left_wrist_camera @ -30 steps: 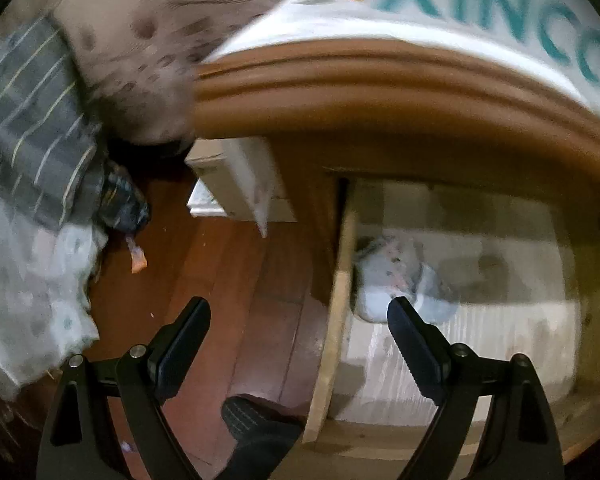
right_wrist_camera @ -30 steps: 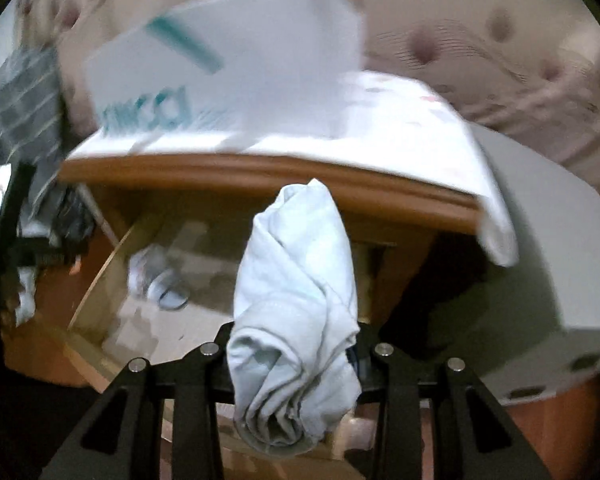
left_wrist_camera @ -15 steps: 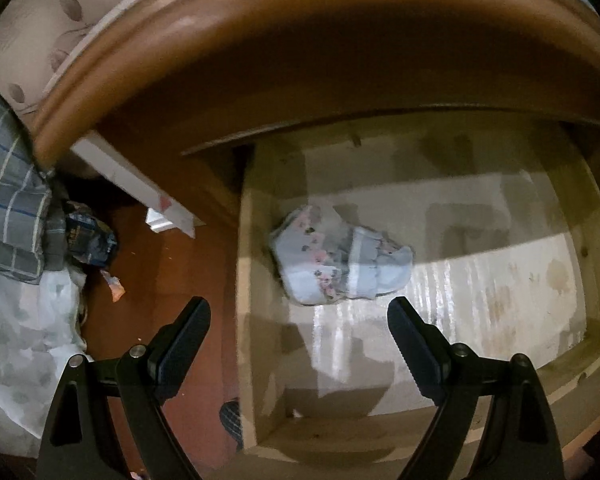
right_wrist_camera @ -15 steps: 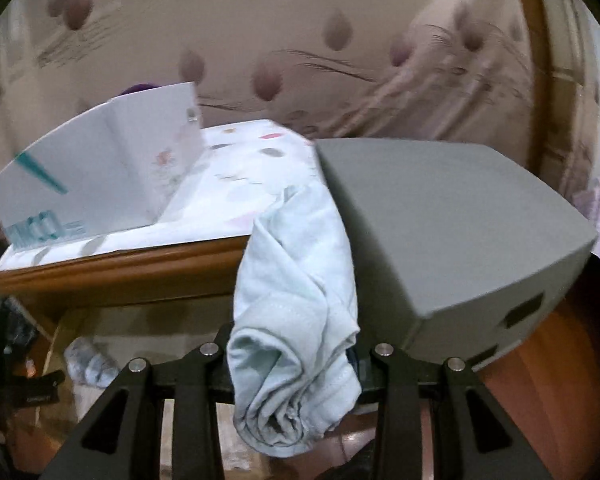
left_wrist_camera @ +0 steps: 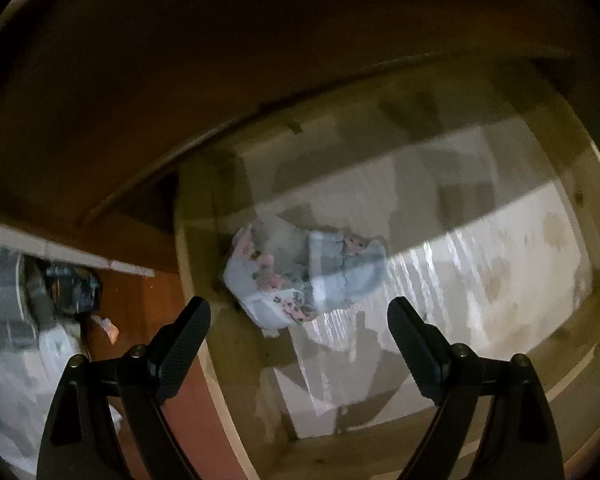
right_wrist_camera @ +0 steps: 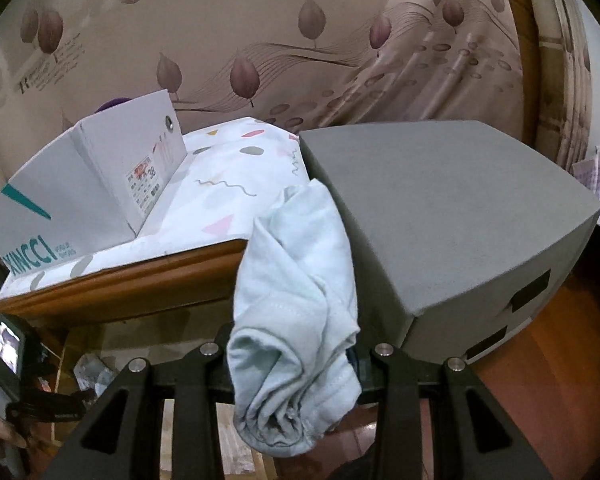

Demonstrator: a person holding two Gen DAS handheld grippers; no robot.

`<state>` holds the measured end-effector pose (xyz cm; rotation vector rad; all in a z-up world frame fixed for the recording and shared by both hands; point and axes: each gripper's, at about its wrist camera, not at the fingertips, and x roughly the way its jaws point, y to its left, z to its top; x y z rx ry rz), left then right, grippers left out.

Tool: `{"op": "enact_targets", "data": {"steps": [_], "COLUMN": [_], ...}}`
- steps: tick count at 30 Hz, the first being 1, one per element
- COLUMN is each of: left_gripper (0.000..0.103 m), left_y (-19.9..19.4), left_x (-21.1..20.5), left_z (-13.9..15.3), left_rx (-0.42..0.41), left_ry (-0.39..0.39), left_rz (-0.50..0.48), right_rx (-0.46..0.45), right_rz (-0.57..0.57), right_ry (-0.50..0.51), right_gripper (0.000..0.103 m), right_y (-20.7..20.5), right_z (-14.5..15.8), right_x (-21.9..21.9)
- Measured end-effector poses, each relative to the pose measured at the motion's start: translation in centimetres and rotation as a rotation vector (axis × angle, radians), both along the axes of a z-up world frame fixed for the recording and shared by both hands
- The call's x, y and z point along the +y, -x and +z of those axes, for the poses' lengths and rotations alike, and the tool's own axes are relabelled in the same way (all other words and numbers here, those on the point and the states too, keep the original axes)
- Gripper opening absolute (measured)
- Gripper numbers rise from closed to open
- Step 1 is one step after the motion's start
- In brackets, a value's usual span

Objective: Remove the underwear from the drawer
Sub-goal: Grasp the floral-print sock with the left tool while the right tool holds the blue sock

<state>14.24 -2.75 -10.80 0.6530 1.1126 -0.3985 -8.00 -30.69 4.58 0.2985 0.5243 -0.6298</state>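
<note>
My left gripper [left_wrist_camera: 298,334] hangs over the open pale wooden drawer [left_wrist_camera: 580,216], its fingers [left_wrist_camera: 184,344] spread wide with nothing between them. The crumpled white-and-blue underwear with small pink flowers [left_wrist_camera: 304,276] lies on the drawer floor near the left wall, just beyond my fingertips and almost centred in the gap between them. Its long axis runs left to right, roughly across the line I point along, so the spread fingers sit at its two ends rather than at its flanks. I judge that I can drop straight down and close along its length, bunching it, or roll the wrist first to pinch its narrower waist.

My right gripper [right_wrist_camera: 292,354] is well apart from the drawer and raised, facing the grey box-shaped cabinet [right_wrist_camera: 452,216] beside the wooden counter [right_wrist_camera: 132,280] with its patterned white cloth [right_wrist_camera: 228,168]. Its fingers are clamped on a bunched pale mint-green cotton underwear [right_wrist_camera: 296,300], already out. So the left hand is the nearer, and the only free one.
</note>
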Motion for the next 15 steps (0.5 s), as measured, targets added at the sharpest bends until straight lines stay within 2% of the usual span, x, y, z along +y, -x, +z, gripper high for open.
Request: {"op": "enact_targets", "data": {"steps": [3,6,8,15], "left_gripper": [0.088,0.087,0.083,0.081], "left_y": [0.6,0.9,1.2,0.4], "left_x": [-0.4,-0.6,-0.8,-1.7], "left_z": [-0.4,-1.2,-1.8,-3.2], "left_rx": [-0.001,0.043,0.044,0.056], "left_ry": [-0.041,-0.093,-0.142,-0.23], "left_rz": [-0.105,-0.165,-0.205,-0.24], "right_rx": [-0.009,-0.012,-0.009,-0.002], "right_rz": [-0.007,-0.008,-0.006,0.008], "right_ry": [-0.002,0.0,0.0,-0.021], "right_gripper": [0.036,0.036,0.036,0.036], "right_y": [0.2,0.2,0.1,0.1], "right_z": [0.1,0.2,0.2,0.0], "right_x": [-0.2,-0.2,-0.2,-0.2]}}
